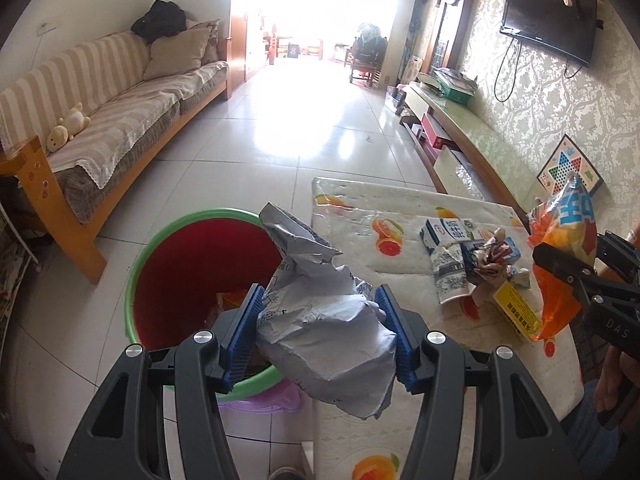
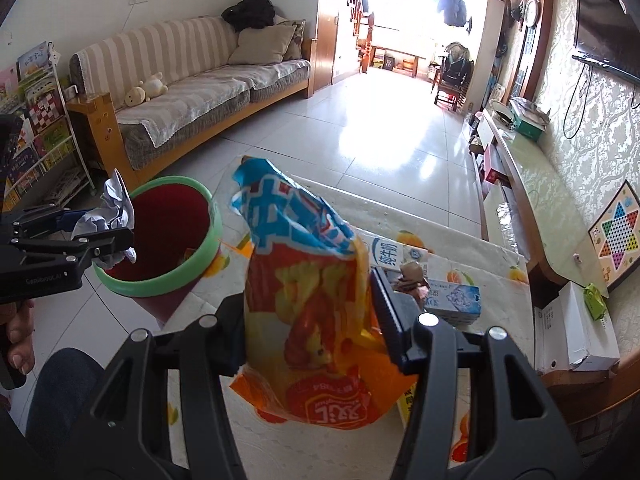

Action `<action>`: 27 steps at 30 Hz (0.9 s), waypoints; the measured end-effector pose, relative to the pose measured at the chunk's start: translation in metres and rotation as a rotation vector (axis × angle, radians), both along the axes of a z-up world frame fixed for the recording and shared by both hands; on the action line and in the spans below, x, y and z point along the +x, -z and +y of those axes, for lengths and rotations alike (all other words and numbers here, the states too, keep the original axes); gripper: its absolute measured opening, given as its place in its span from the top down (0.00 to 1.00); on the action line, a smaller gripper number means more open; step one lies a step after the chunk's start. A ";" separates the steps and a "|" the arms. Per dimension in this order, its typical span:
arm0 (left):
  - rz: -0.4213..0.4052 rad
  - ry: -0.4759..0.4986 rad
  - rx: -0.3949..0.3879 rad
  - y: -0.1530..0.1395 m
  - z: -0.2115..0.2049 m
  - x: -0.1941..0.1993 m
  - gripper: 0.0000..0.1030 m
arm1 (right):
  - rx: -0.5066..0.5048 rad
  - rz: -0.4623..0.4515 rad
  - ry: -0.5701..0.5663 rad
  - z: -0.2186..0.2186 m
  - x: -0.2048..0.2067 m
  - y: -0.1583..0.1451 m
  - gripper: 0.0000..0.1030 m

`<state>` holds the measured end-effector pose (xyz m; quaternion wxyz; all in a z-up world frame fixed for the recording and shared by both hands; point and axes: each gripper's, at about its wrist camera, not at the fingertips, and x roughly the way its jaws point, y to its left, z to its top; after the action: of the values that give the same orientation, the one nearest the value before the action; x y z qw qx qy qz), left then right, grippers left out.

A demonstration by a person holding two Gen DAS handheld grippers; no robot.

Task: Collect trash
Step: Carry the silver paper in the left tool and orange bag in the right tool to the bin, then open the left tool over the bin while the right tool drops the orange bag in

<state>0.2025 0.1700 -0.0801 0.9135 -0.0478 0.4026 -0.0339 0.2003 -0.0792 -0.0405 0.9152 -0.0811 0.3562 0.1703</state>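
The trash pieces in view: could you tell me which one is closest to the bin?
The crumpled grey paper in the left gripper, beside the bin; the orange bag and cartons are farther right.

"Are you making out any lettering from where you're standing?"

"The milk carton (image 2: 394, 252) is showing 纯牛奶 in blue. It's lying at one o'clock from the snack bag (image 2: 304, 280). The bag is carrying big white characters on blue, too crumpled for me to read whole. A red logo is hanging upside down at its six o'clock end."

"And the tools?"

"The right gripper (image 1: 576, 258) is showing DAS on its black body, at three o'clock in the left wrist view. The left gripper (image 2: 104, 228) is bearing a small grey word I'm failing to read. Print is running over the crumpled paper (image 1: 320, 312), the yellow box (image 1: 516, 308) and the blue box (image 2: 452, 298), all too small."
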 end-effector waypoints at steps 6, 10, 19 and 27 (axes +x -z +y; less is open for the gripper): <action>0.008 -0.067 0.027 0.002 0.051 0.022 0.48 | 0.027 -0.006 -0.051 0.044 0.015 -0.011 0.50; 0.015 -0.097 0.028 0.010 0.077 0.035 0.47 | 0.039 -0.003 -0.079 0.072 0.022 -0.013 0.50; 0.027 -0.124 0.019 0.028 0.099 0.043 0.17 | 0.034 0.014 -0.130 0.116 0.038 -0.002 0.50; 0.002 -0.178 0.046 0.031 0.121 0.026 0.09 | 0.045 0.063 -0.156 0.143 0.055 0.017 0.50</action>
<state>0.2285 0.2908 -0.1109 0.9134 -0.0623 0.3983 0.0566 0.2554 0.0634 -0.0574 0.8890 -0.0828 0.3736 0.2515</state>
